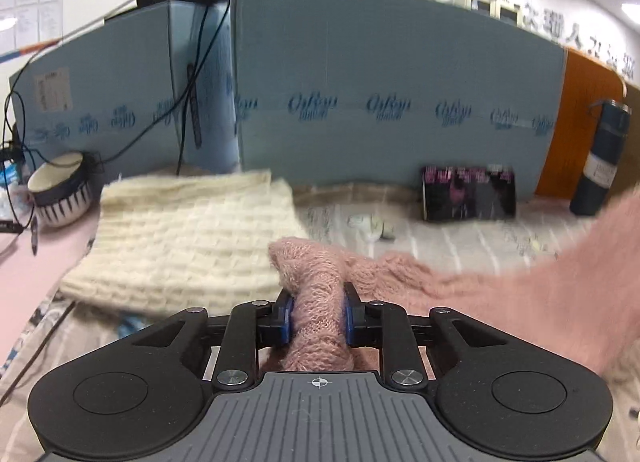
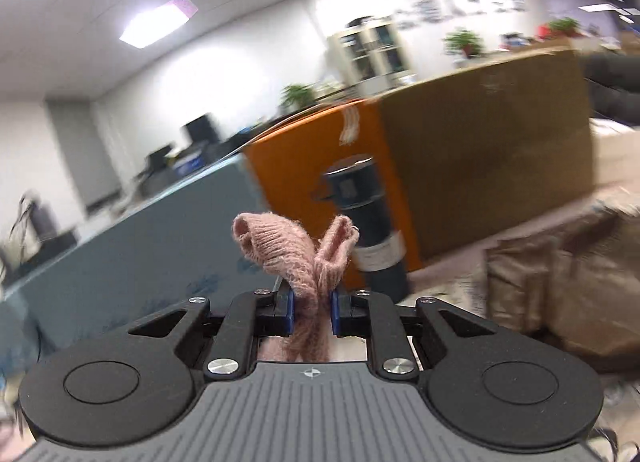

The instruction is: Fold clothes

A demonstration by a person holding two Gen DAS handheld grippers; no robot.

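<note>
Pink fuzzy knit sweater (image 1: 500, 294) is pinched at two spots. The left gripper (image 1: 318, 316) has its fingers (image 1: 285, 320) clamped on a bunched fold, and the rest of the fabric stretches rightward across the striped cloth on the bench (image 1: 460, 242). The right gripper (image 2: 313, 314), fingers (image 2: 289, 312) closed, grips another bunch (image 2: 296, 258) that sticks up. A cream knit (image 1: 180, 238) lies folded toward the bench's left edge. A dark bottle (image 1: 598, 159) stands at the far right corner.

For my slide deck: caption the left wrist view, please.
Left gripper clamps the pink sweater beside a cream sweater.
</note>
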